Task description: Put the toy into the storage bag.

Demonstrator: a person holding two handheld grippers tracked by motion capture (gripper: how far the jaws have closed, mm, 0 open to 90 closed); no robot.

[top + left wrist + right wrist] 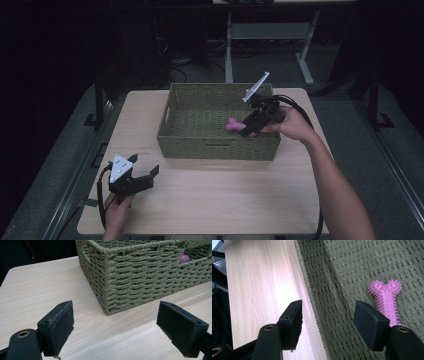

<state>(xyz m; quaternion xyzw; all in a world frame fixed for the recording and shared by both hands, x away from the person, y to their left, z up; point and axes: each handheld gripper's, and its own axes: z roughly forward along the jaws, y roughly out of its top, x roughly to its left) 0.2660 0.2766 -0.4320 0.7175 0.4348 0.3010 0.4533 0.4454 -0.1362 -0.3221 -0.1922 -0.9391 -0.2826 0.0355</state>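
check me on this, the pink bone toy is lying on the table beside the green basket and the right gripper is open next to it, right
Not quite. The pink bone toy lies inside the green basket, on its woven floor, not on the table; the right gripper view shows it best. The rest holds: the right gripper is open beside the toy, nothing between its jaws.

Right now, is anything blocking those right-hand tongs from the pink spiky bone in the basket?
Nothing visible. The right tongs hang open over the basket, and the pink bone toy lies bare on its floor just beside one pad.
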